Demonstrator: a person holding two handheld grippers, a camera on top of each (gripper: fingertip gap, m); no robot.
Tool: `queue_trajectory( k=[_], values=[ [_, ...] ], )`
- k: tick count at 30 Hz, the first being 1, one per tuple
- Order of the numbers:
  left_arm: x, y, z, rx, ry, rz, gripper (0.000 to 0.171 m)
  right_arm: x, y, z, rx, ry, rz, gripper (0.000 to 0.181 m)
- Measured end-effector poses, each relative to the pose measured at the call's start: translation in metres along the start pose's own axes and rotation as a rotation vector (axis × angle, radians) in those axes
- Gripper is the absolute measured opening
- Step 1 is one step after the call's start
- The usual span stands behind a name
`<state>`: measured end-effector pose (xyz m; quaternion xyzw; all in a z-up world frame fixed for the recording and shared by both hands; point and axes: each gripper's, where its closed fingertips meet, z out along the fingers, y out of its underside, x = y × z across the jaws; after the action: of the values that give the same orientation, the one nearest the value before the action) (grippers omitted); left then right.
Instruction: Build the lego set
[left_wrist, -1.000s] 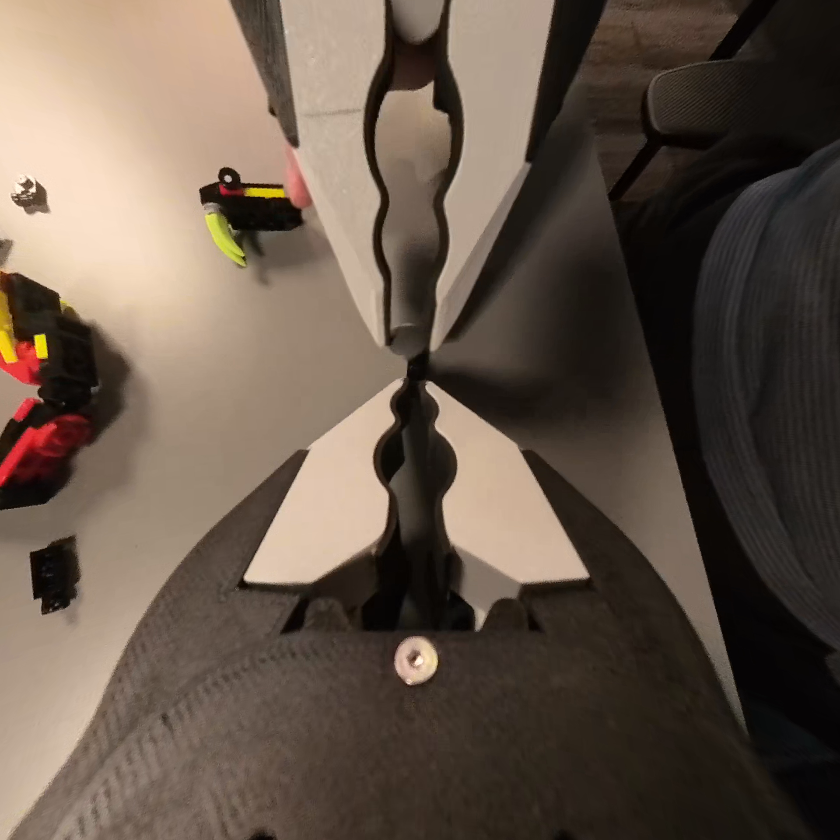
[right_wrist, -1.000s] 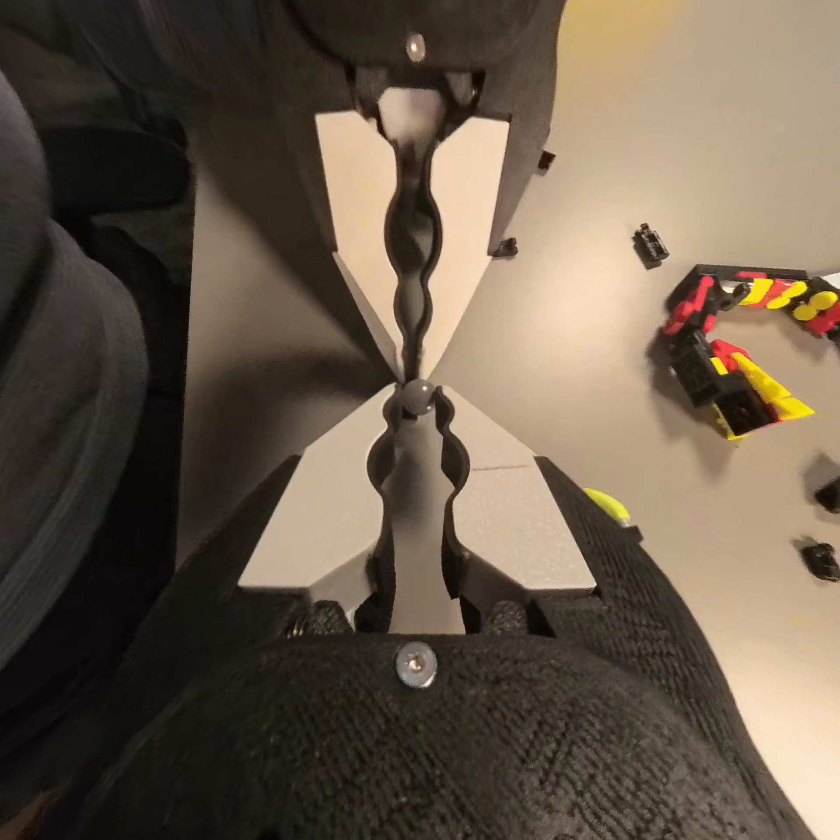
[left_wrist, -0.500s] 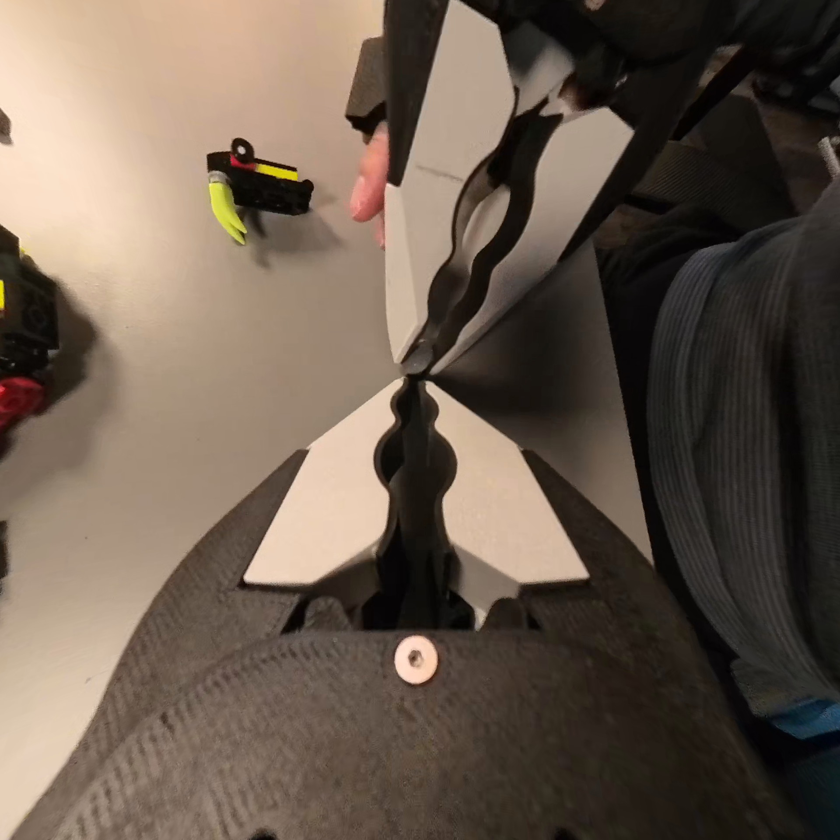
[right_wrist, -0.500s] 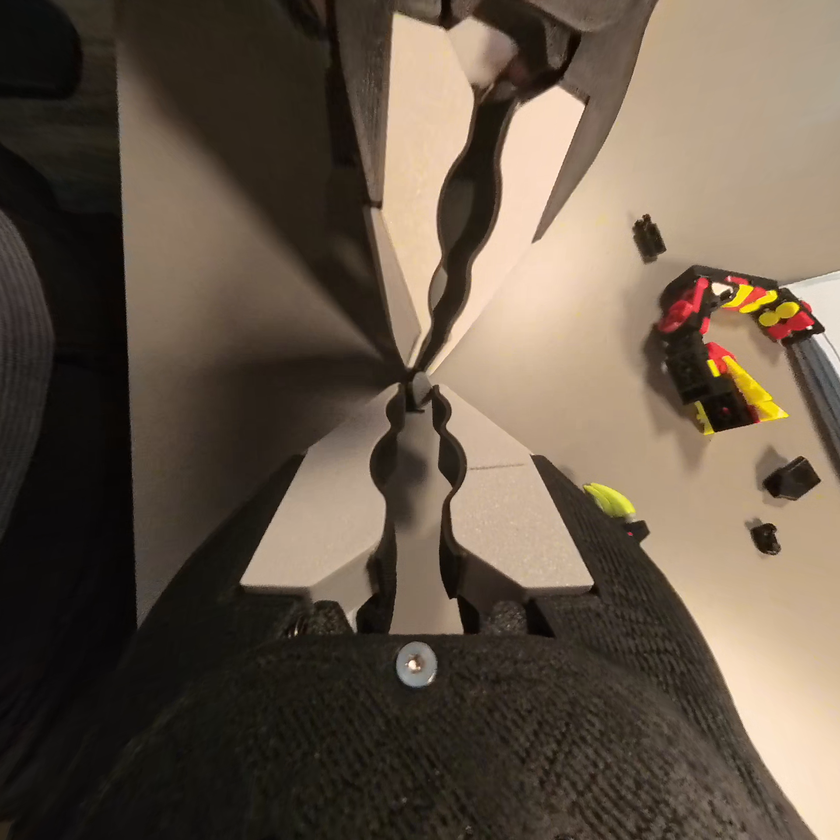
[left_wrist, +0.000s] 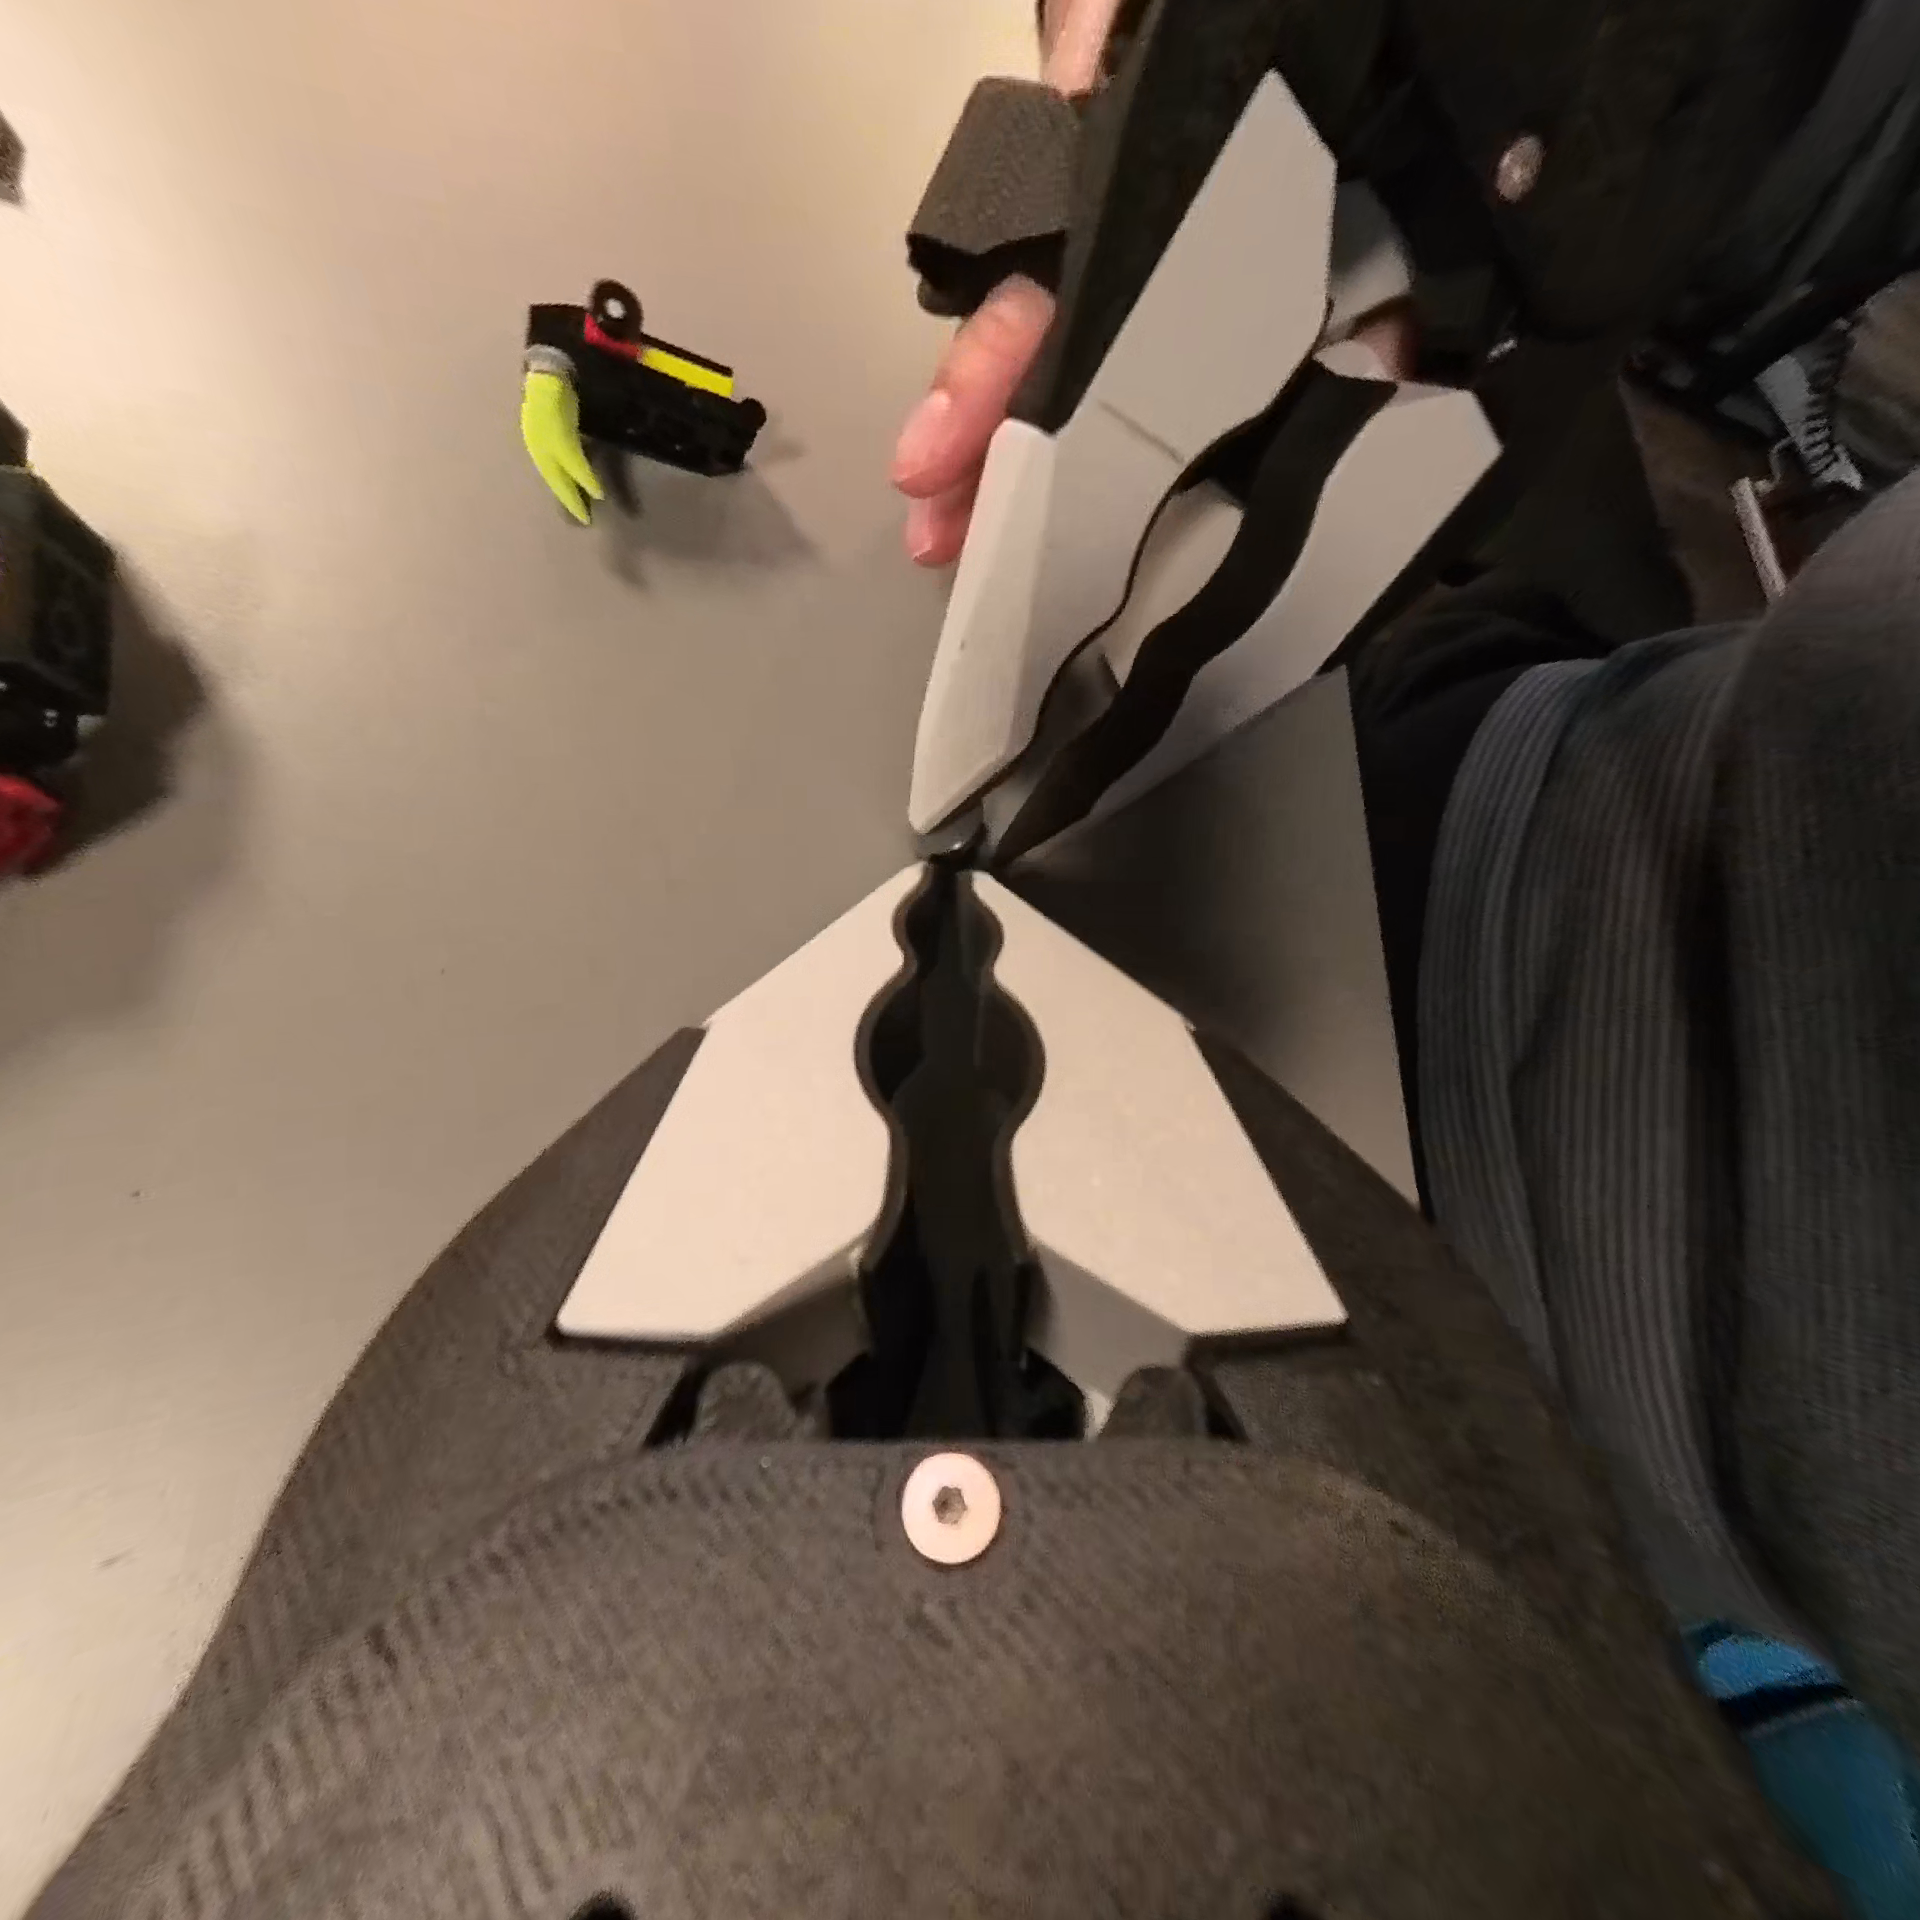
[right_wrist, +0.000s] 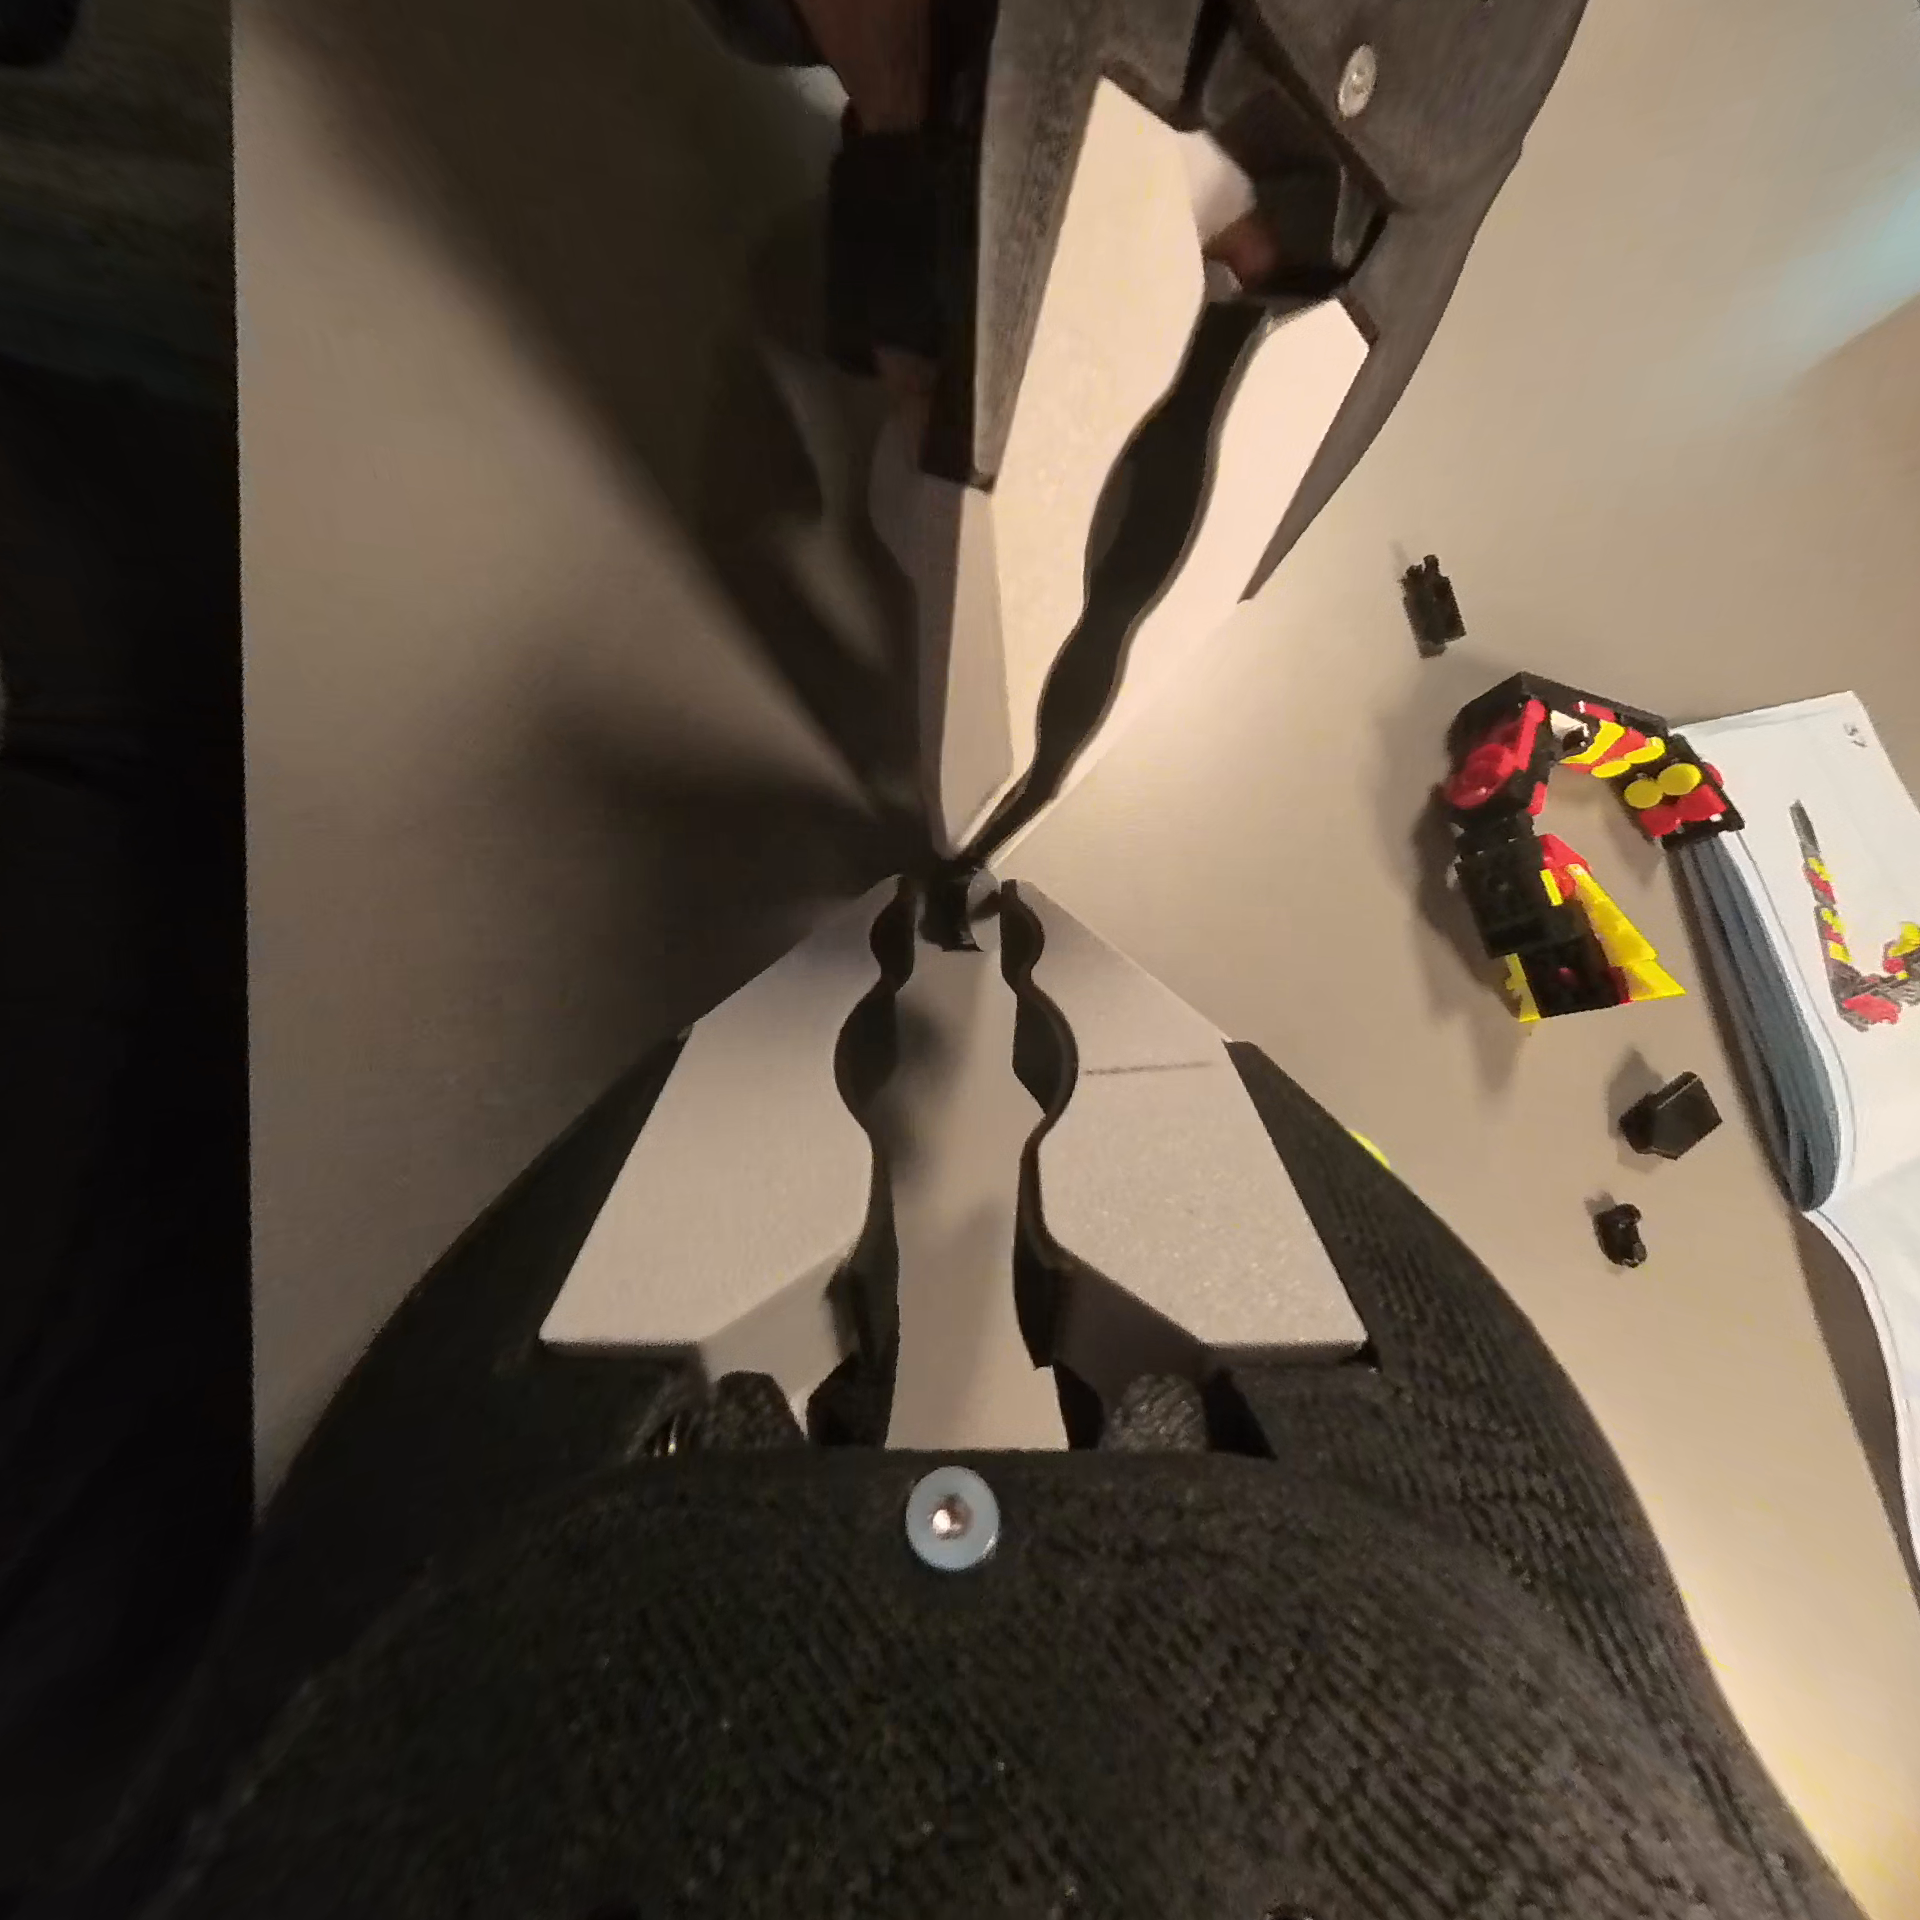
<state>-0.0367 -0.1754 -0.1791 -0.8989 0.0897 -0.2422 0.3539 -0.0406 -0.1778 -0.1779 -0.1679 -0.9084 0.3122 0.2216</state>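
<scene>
My left gripper (left_wrist: 945, 878) is shut on a thin small black piece (left_wrist: 948, 883) at its tips. My right gripper (right_wrist: 951, 909) is shut on a small grey piece (right_wrist: 979, 894). The two grippers meet tip to tip above the table, so the pieces touch. The right gripper (left_wrist: 951, 826) comes in tilted from the upper right in the left wrist view. The left gripper (right_wrist: 961, 857) comes in from the top in the right wrist view. How the pieces join is hidden between the tips.
A black sub-assembly with a lime claw (left_wrist: 623, 416) lies on the beige table (left_wrist: 364, 935). A red, black and yellow model (right_wrist: 1558, 862) lies beside an open instruction booklet (right_wrist: 1818, 935). Loose black pieces (right_wrist: 1432, 613) (right_wrist: 1668, 1117) (right_wrist: 1619, 1236) lie near it. A person's leg (left_wrist: 1662, 1039) is beyond the table edge. Only a small space, under 4 cm, lies between the two pairs of fingers.
The two grippers stayed tip to tip while tilting against each other; the right one now leans from the upper right. Both views swung, bringing the booklet into sight.
</scene>
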Motion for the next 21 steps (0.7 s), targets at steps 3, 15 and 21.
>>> queue_trajectory(
  k=[3,15,21],
  values=[
    [-0.0020,-0.0012,-0.0006,0.012,0.000,-0.049,0.001,0.0008,0.0001,0.0000,-0.010,0.002,-0.008,0.016],
    [-0.0030,-0.0066,-0.0035,0.097,0.156,-0.373,0.001,0.0085,0.0008,0.0026,-0.054,0.155,-0.141,0.009],
    [-0.0031,-0.0063,-0.0037,0.099,0.171,-0.405,0.000,0.0100,0.0014,0.0023,-0.080,0.187,-0.178,0.008]
  ],
)
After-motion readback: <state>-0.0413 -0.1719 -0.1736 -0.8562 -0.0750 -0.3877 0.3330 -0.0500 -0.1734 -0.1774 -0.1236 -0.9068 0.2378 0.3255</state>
